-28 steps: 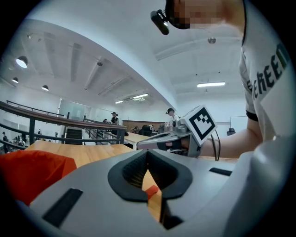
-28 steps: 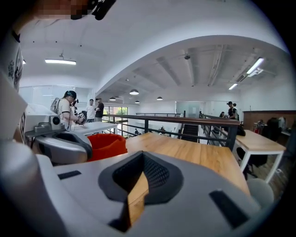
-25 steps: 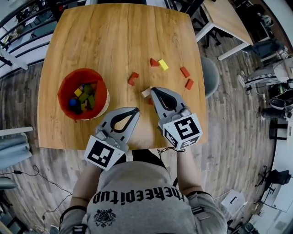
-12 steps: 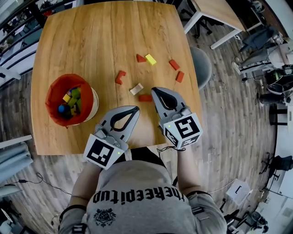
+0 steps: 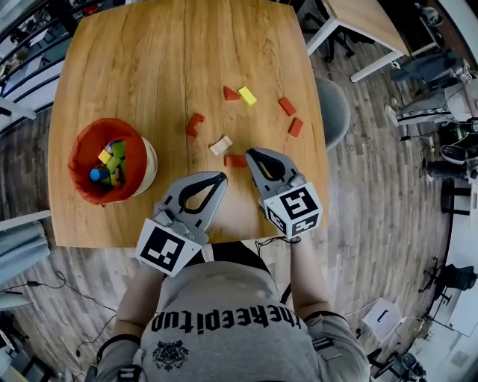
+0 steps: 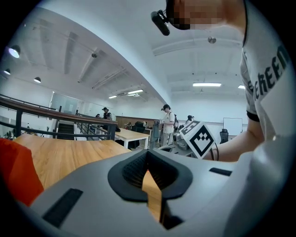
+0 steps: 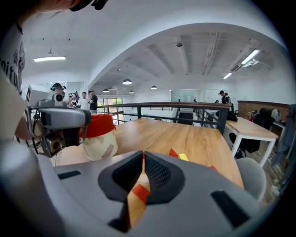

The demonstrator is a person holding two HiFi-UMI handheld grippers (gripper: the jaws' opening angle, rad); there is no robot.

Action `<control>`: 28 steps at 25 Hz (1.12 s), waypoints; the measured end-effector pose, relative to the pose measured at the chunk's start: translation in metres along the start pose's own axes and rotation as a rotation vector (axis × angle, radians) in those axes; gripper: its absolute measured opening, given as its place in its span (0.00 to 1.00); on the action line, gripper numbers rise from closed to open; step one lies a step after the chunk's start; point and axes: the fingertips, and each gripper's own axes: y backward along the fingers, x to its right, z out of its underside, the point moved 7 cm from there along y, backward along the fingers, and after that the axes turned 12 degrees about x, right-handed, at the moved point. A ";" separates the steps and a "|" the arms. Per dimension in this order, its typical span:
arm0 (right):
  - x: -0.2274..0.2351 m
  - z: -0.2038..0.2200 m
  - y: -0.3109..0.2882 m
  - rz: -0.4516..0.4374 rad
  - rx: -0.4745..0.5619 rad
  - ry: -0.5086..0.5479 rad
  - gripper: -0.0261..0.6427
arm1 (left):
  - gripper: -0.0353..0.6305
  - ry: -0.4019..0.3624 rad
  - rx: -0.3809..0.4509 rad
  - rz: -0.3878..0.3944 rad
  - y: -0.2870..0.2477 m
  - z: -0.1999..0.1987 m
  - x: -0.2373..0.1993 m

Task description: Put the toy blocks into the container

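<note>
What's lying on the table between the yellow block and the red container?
Head view: a red wedge right beside the yellow block, then a red block about midway; otherwise bare table up to the container.

A wooden counter (image 5: pixel 149 60) stands on a grey plank floor (image 5: pixel 373 209). A grey chair (image 5: pixel 334 112) sits at its right edge, and a second table (image 5: pixel 366 22) with white legs stands apart beyond that corner. A black railing (image 7: pixel 185 105) runs past the counter's far side. People (image 6: pixel 167 121) stand among distant tables under strip lights (image 6: pixel 206 84). The person's shirt (image 5: pixel 224 321) is grey
</note>
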 end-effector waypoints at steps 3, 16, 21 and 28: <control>0.005 0.013 -0.005 -0.031 -0.041 -0.009 0.06 | 0.07 0.004 -0.008 -0.027 -0.002 0.002 -0.001; 0.014 0.061 -0.032 -0.219 -0.205 0.015 0.21 | 0.07 0.033 -0.037 -0.134 -0.011 0.018 -0.011; 0.014 0.076 -0.040 -0.294 -0.267 0.028 0.26 | 0.07 0.040 -0.044 -0.159 -0.014 0.023 -0.015; 0.013 0.097 -0.049 -0.372 -0.353 0.083 0.31 | 0.07 0.048 -0.054 -0.183 -0.017 0.029 -0.020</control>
